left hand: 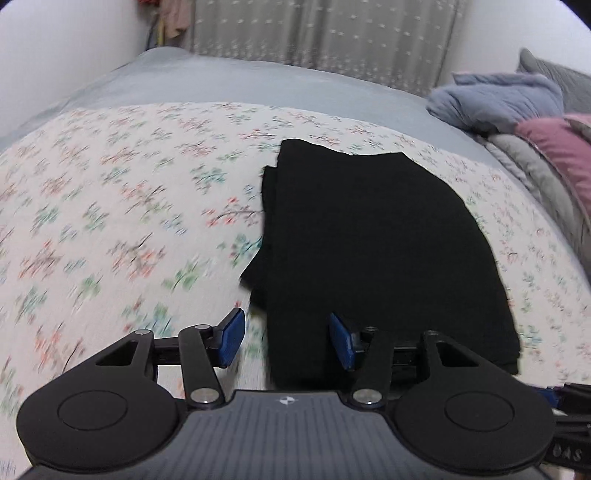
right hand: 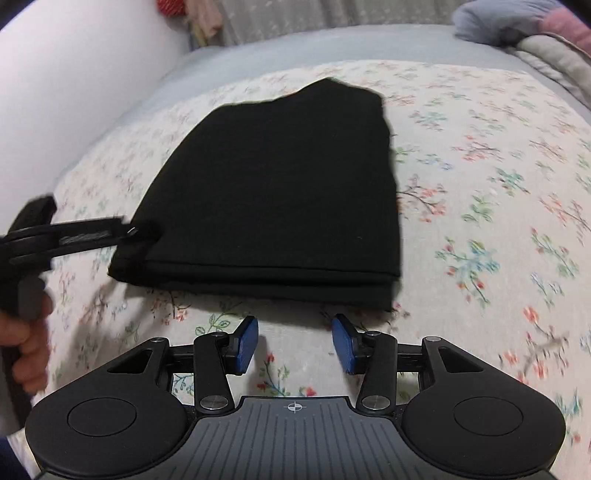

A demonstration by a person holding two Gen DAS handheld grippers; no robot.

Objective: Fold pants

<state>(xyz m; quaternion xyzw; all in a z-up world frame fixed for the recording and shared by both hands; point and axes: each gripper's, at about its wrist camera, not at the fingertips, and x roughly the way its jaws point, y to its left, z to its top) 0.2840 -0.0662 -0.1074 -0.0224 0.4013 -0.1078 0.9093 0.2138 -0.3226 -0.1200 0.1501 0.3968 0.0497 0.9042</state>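
The black pants (left hand: 373, 243) lie folded into a thick rectangle on the floral bedspread (left hand: 110, 206). My left gripper (left hand: 286, 341) is open, hovering over the near left edge of the pants, with nothing between its blue pads. In the right wrist view the folded pants (right hand: 273, 192) lie just ahead of my right gripper (right hand: 294, 343), which is open and empty above the bedspread (right hand: 480, 221). The stacked folded edge faces this gripper. The left gripper also shows there at the left (right hand: 129, 230), its tip at the pants' near left corner.
A pile of bedding, blue (left hand: 495, 99), pink (left hand: 561, 147) and grey, lies at the right side of the bed. A curtain (left hand: 325, 33) and a white wall (right hand: 74, 81) stand behind. A hand (right hand: 26, 339) holds the left gripper's handle.
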